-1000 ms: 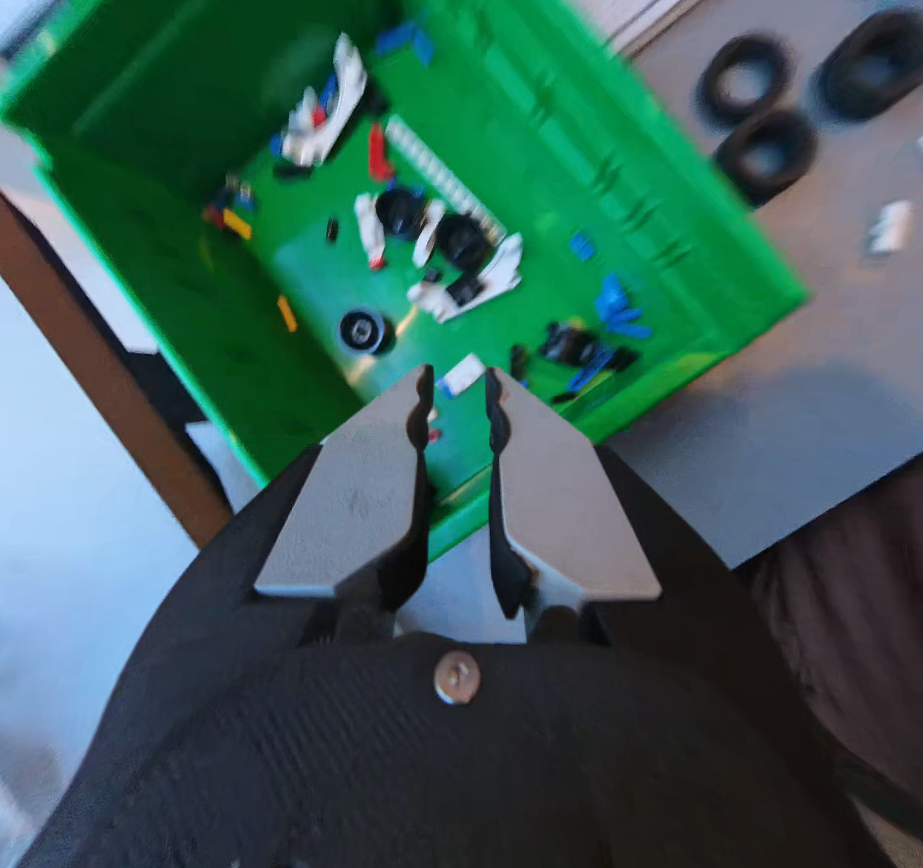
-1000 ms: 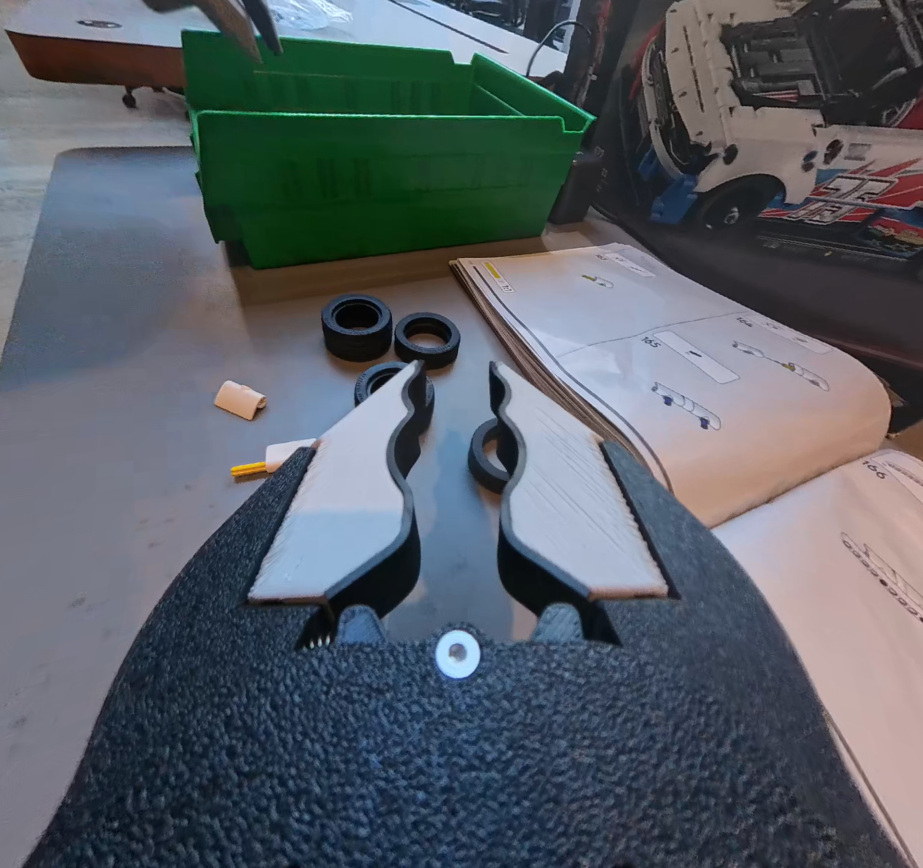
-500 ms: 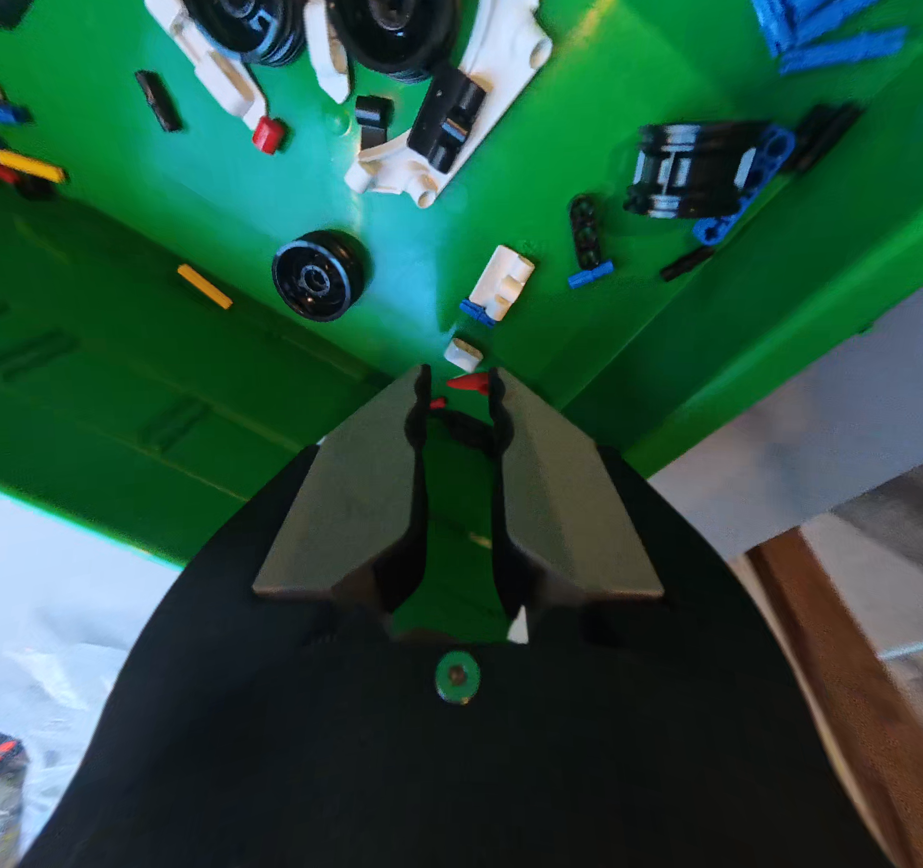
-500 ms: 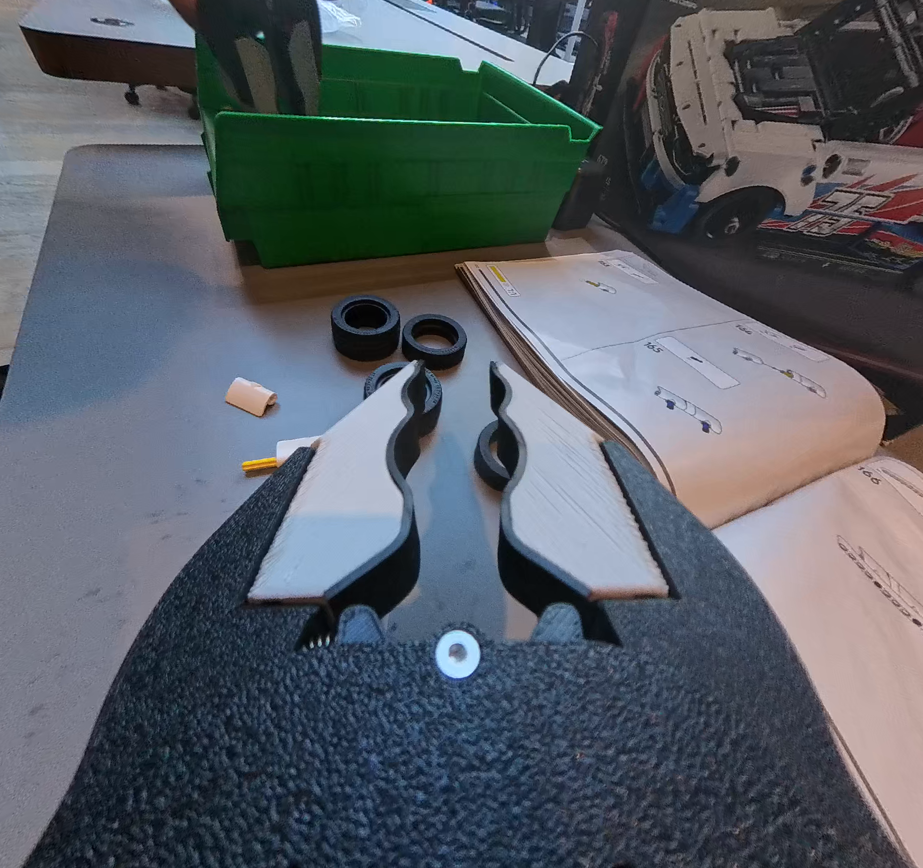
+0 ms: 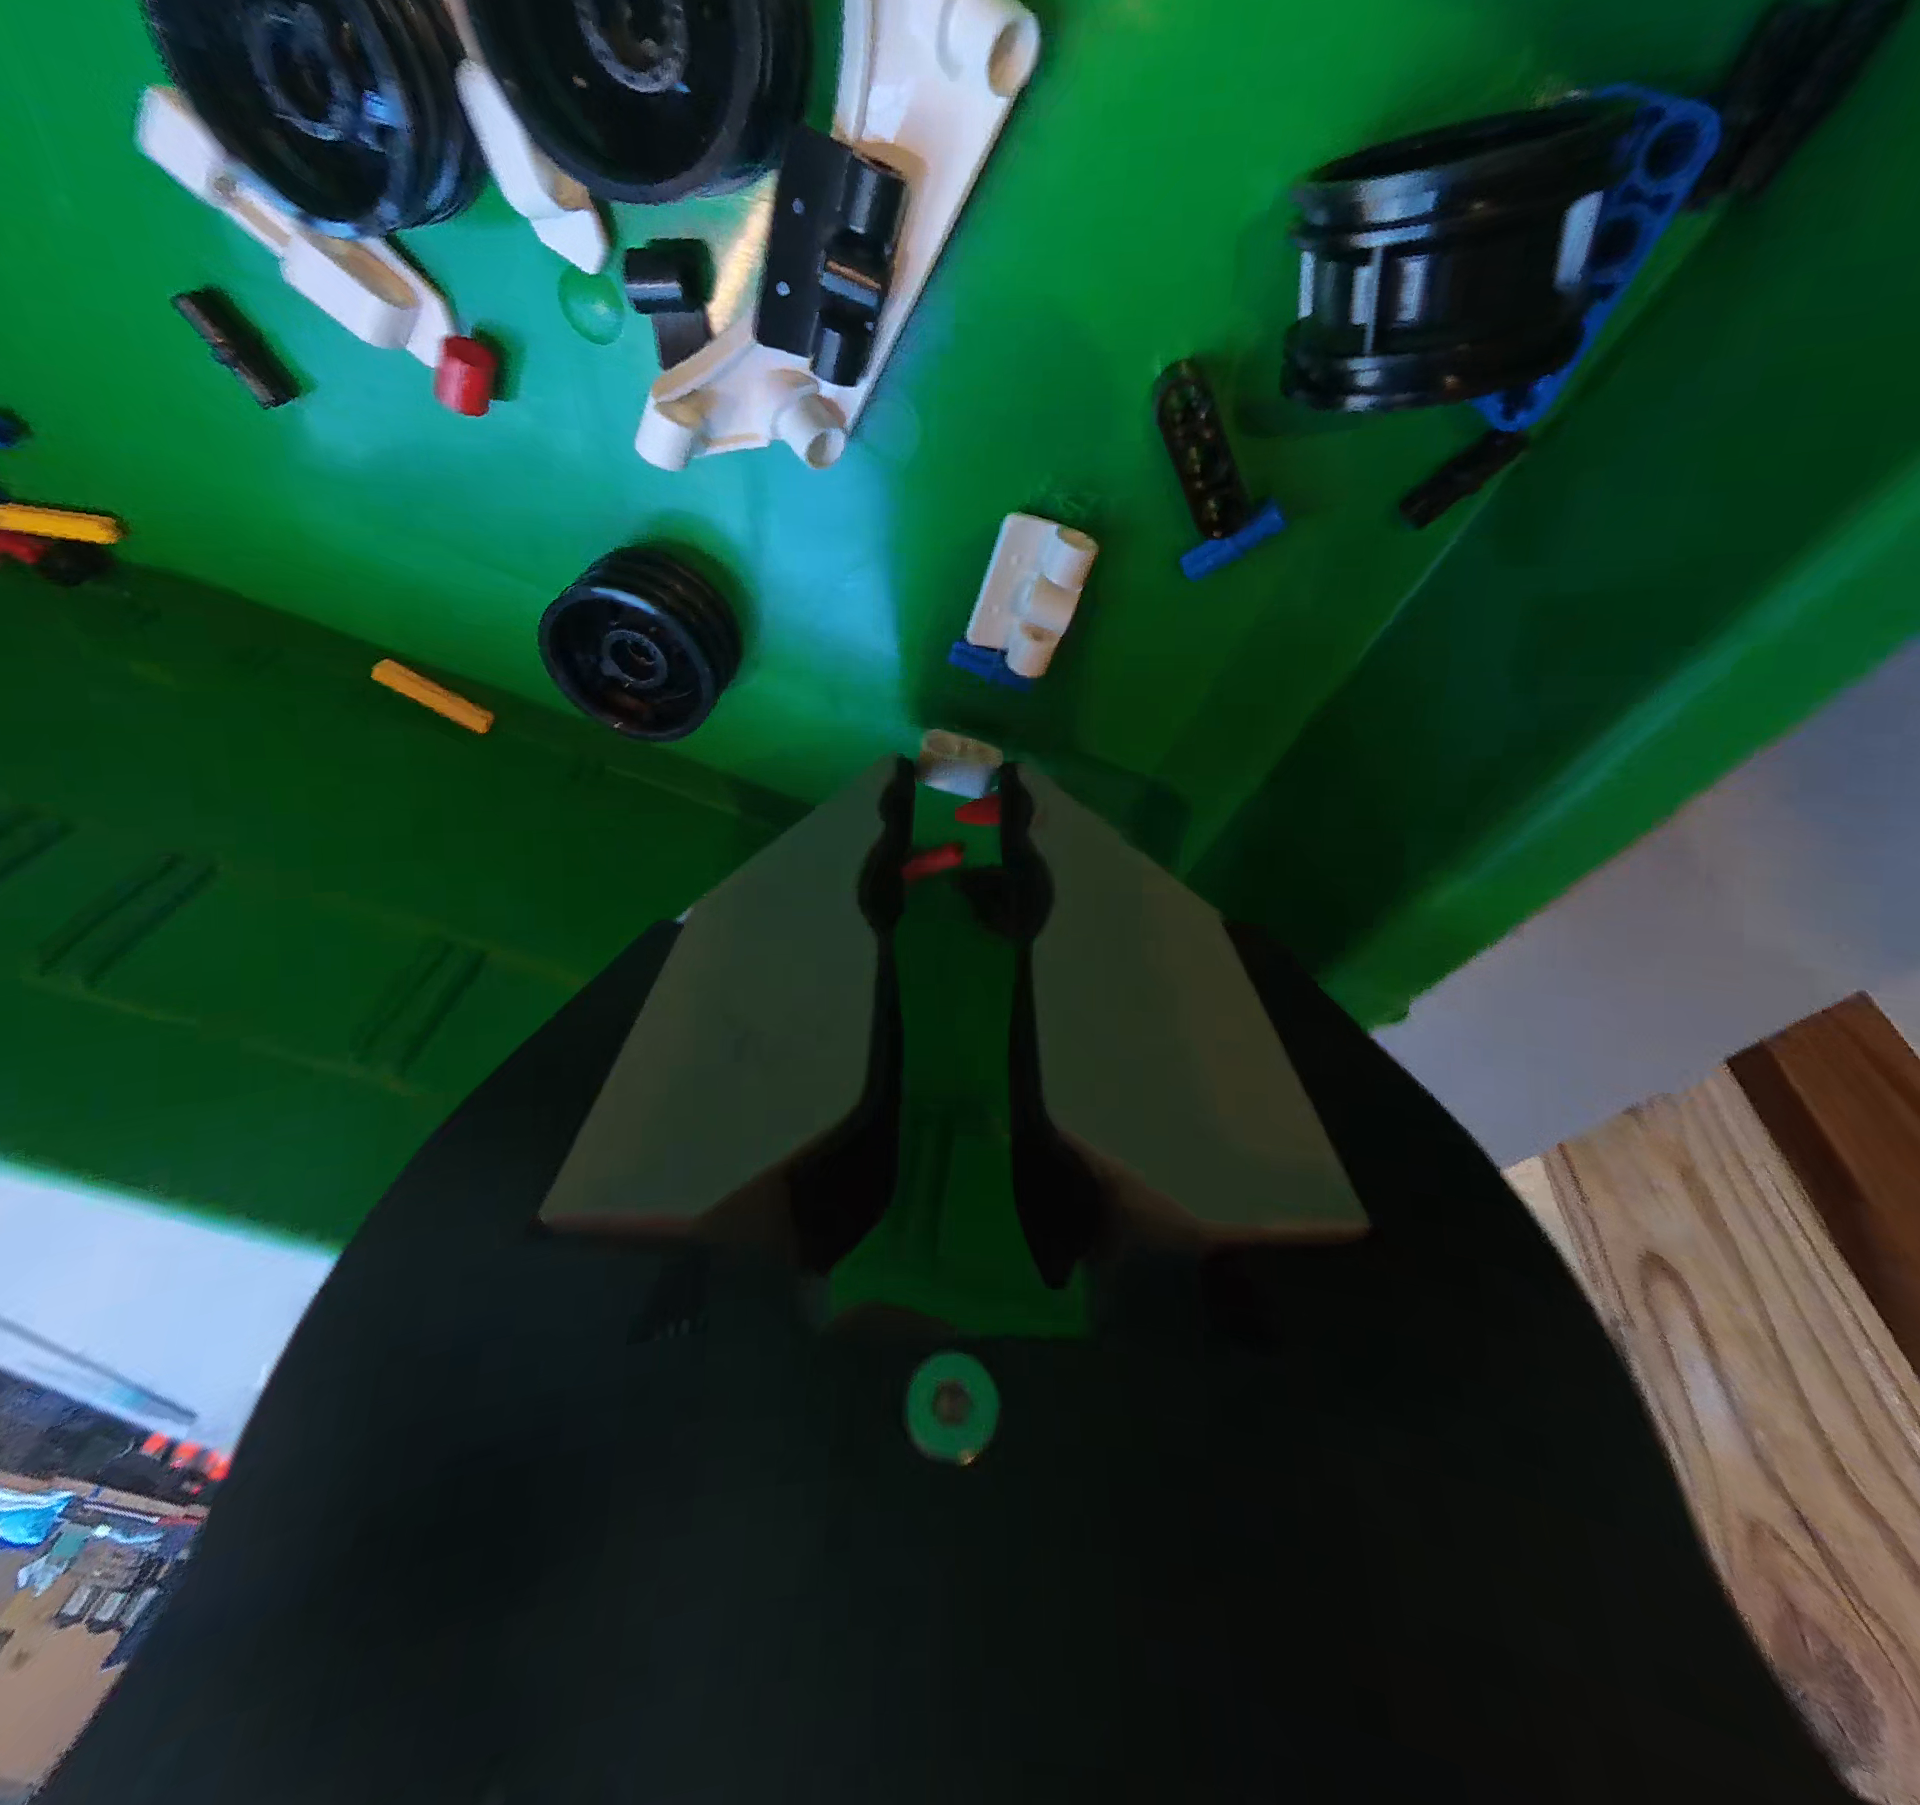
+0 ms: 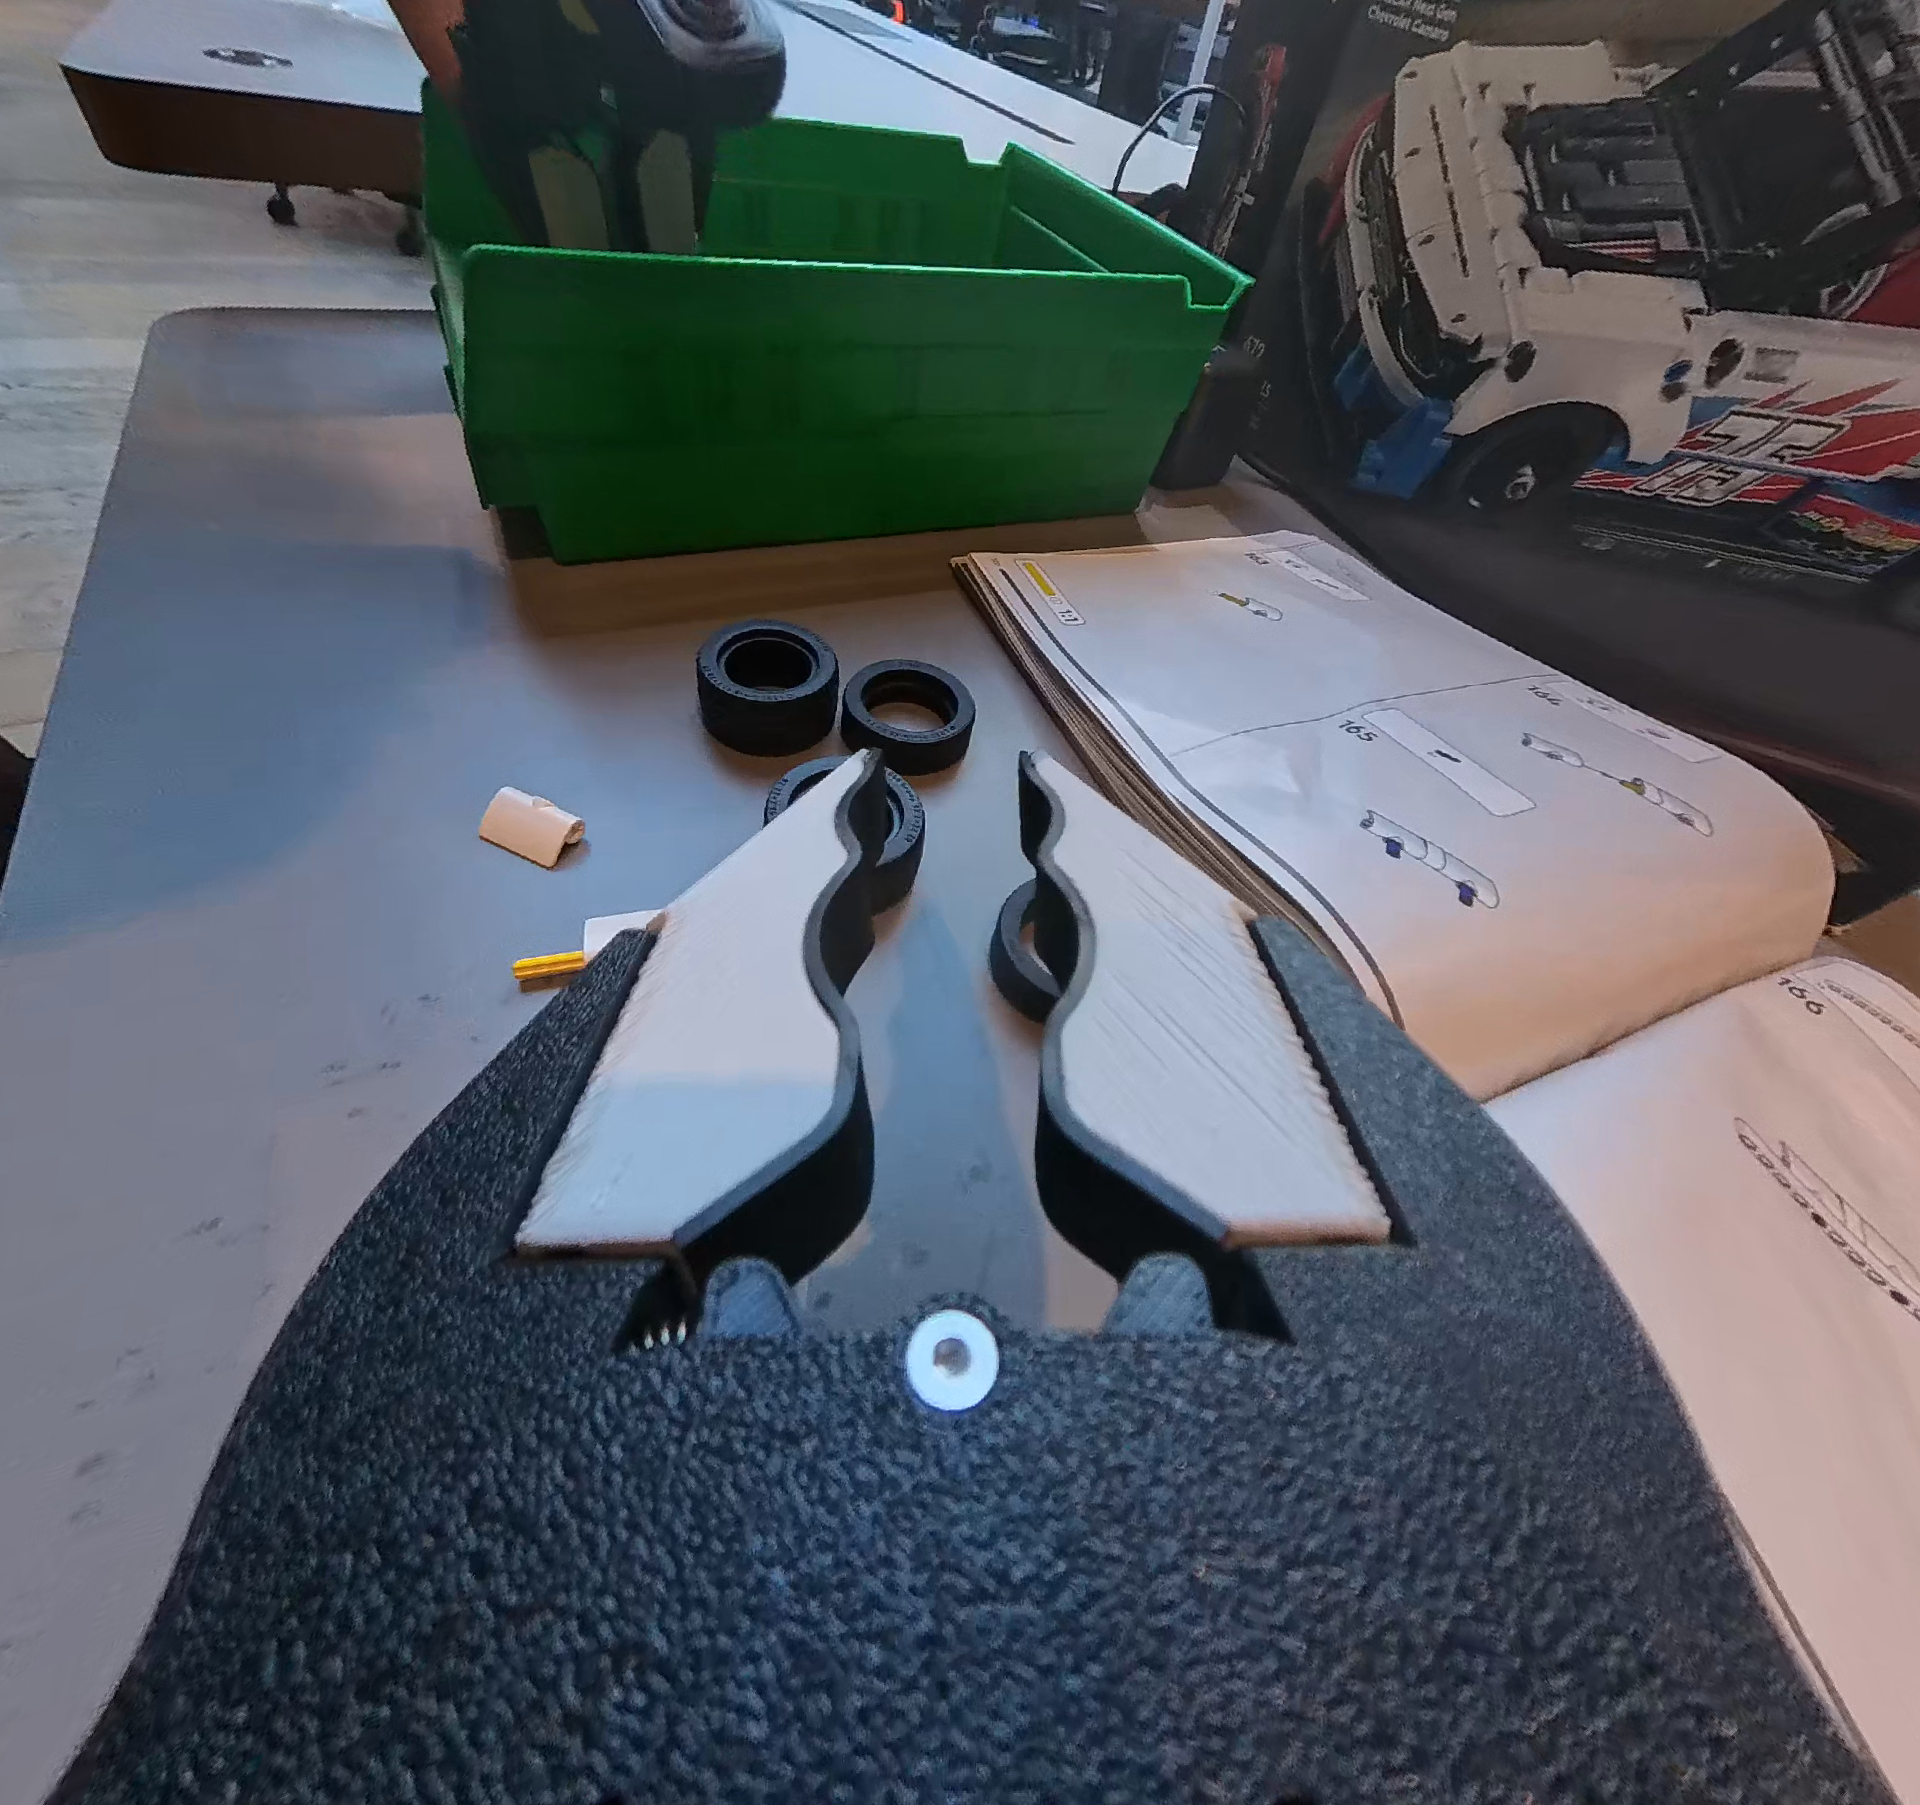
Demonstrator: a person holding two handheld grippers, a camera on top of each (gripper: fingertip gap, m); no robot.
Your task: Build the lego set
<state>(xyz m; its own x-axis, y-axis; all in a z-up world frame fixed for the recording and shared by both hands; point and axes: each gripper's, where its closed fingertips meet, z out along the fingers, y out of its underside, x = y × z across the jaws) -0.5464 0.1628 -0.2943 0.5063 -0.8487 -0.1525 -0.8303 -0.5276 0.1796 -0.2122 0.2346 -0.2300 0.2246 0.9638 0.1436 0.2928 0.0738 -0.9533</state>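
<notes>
My left gripper [image 5: 954, 776] is open and low inside the green bin [image 5: 312, 976], near a corner. A small white piece [image 5: 958, 763] lies on the bin floor right between its tips, and two tiny red pieces [image 5: 975, 810] lie between the fingers. Black wheels [image 5: 639, 638], white curved panels [image 5: 914, 228] and a white connector [image 5: 1029, 592] lie farther in. My right gripper [image 6: 945, 768] is open and empty above the grey table, over several black tyres [image 6: 767, 685]. The left gripper also shows in the right wrist view [image 6: 613, 93], reaching into the bin [image 6: 831, 384].
An open instruction booklet [image 6: 1351, 768] lies right of the tyres, with the set's box [image 6: 1610, 249] standing behind it. A white piece [image 6: 530, 825] and a yellow pin [image 6: 551, 966] lie on the table [image 6: 260, 716] to the left. A wooden edge [image 5: 1766, 1340] shows beside the bin. The tips of one gripper are about 35 cm away from the tips of the other.
My left gripper has dropped from above the bin down to its floor, closing in on the small white piece. My right gripper has hardly moved.
</notes>
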